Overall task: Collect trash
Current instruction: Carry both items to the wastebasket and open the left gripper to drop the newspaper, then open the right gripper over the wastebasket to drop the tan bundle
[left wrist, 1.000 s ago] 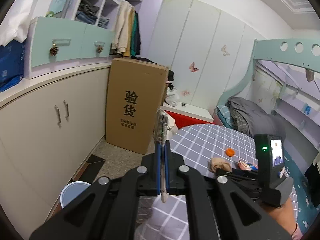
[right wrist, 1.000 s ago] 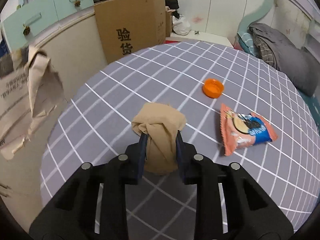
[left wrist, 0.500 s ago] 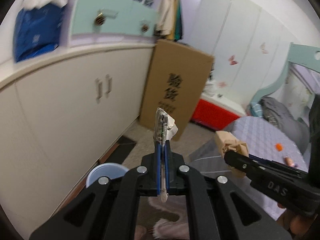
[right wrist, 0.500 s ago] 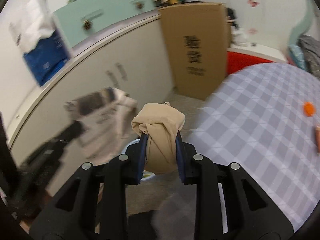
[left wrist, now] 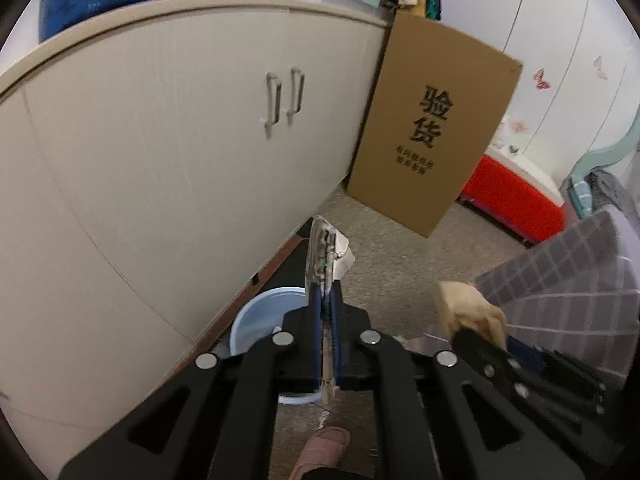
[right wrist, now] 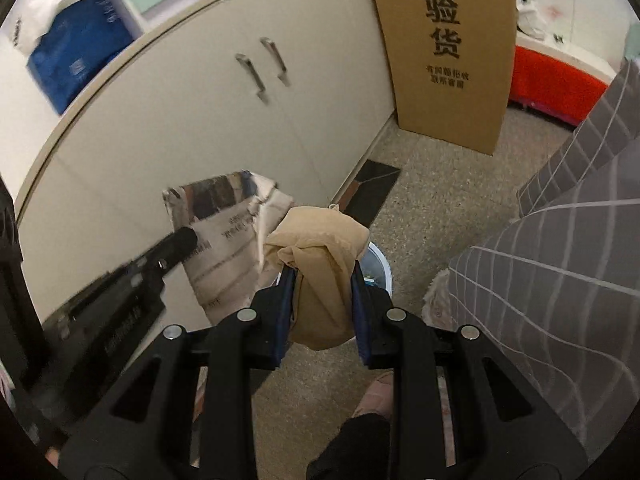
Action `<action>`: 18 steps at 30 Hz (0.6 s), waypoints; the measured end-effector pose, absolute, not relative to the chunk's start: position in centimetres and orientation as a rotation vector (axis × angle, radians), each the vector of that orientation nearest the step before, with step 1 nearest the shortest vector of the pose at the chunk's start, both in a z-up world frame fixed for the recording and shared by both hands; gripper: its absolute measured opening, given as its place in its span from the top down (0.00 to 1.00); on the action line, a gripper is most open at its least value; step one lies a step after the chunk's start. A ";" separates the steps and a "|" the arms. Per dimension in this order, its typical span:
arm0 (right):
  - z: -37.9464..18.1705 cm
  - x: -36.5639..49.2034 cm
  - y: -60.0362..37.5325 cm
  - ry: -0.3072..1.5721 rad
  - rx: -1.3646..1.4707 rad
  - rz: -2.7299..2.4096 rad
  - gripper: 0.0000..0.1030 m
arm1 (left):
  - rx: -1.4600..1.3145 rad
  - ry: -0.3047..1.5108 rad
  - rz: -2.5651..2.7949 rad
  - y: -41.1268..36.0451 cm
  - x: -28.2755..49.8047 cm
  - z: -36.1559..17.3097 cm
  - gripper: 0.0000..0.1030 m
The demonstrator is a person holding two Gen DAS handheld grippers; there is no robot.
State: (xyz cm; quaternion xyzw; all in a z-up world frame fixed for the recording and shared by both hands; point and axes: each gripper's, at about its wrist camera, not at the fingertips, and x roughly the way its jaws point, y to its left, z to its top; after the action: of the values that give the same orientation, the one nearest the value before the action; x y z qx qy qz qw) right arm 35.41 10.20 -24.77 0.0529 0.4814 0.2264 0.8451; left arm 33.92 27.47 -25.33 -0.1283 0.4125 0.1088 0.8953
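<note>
My left gripper [left wrist: 327, 300] is shut on a folded newspaper [left wrist: 325, 254], seen edge-on; the newspaper also shows flat in the right wrist view [right wrist: 224, 236]. My right gripper [right wrist: 322, 276] is shut on a crumpled tan stocking [right wrist: 320, 264], which also shows in the left wrist view [left wrist: 468, 314]. Both hang above a light blue bin [left wrist: 260, 322] on the floor by the cabinet. In the right wrist view the bin [right wrist: 378, 268] is mostly hidden behind the stocking.
A cream cabinet [left wrist: 180, 140] with two handles runs along the left. A tall cardboard box [left wrist: 432, 128] leans at its end, with a red box [left wrist: 516, 196] beyond. The grey checked tablecloth [right wrist: 560, 280] hangs at right. A pink slipper [left wrist: 322, 450] is on the floor below.
Both grippers have swung left off the table and tilted down toward the floor, carrying the newspaper and the stocking. The blue bin now lies just beneath them.
</note>
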 end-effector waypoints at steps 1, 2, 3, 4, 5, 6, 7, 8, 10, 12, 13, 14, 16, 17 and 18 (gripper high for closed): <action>-25.1 35.6 10.1 1.019 0.114 0.476 0.74 | -0.270 0.869 0.219 27.9 34.7 -25.8 0.74; -25.6 35.8 10.2 1.031 0.117 0.473 0.74 | -0.274 0.895 0.213 28.4 35.5 -26.5 0.61; -26.1 35.9 10.2 1.040 0.119 0.470 0.74 | -0.266 0.919 0.241 28.8 36.1 -27.0 0.38; -26.4 36.2 10.4 1.047 0.120 0.465 0.74 | -0.252 0.931 0.288 29.1 36.2 -27.5 0.34; -26.8 36.3 10.4 1.057 0.120 0.460 0.74 | -0.244 0.940 0.311 29.4 36.2 -28.0 0.34; -27.1 36.4 10.4 1.066 0.121 0.459 0.74 | -0.249 0.953 0.306 29.6 36.1 -28.5 0.34; -27.4 36.4 10.5 1.076 0.121 0.460 0.74 | -0.261 0.967 0.299 29.8 35.9 -29.0 0.34; -27.5 36.4 10.5 1.077 0.118 0.458 0.74 | -0.272 0.978 0.302 30.0 35.6 -29.4 0.34; -27.9 36.4 10.6 1.086 0.113 0.456 0.74 | -0.292 0.995 0.301 30.3 35.0 -30.3 0.34; -28.1 36.2 10.7 1.094 0.112 0.457 0.74 | -0.299 1.006 0.309 30.2 34.3 -30.8 0.34; -28.1 36.1 10.9 1.097 0.107 0.458 0.74 | -0.301 1.012 0.311 30.0 33.9 -31.1 0.34; -28.2 36.1 10.9 1.101 0.106 0.461 0.74 | -0.306 1.017 0.310 30.0 33.7 -31.2 0.34; -28.3 36.0 11.0 1.105 0.106 0.464 0.74 | -0.325 1.022 0.316 30.2 33.1 -31.4 0.32; -28.3 35.9 11.2 1.105 0.102 0.466 0.74 | -0.333 1.025 0.314 30.3 32.8 -31.6 0.32; -28.3 35.9 11.2 1.107 0.101 0.468 0.74 | -0.335 1.027 0.313 30.2 32.7 -31.6 0.32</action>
State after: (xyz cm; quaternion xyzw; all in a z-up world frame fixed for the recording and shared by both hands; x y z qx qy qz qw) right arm 35.90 11.23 -28.31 0.0475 0.5206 0.2201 0.8235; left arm 32.73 30.25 -31.60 -0.1590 0.4866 0.1482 0.8461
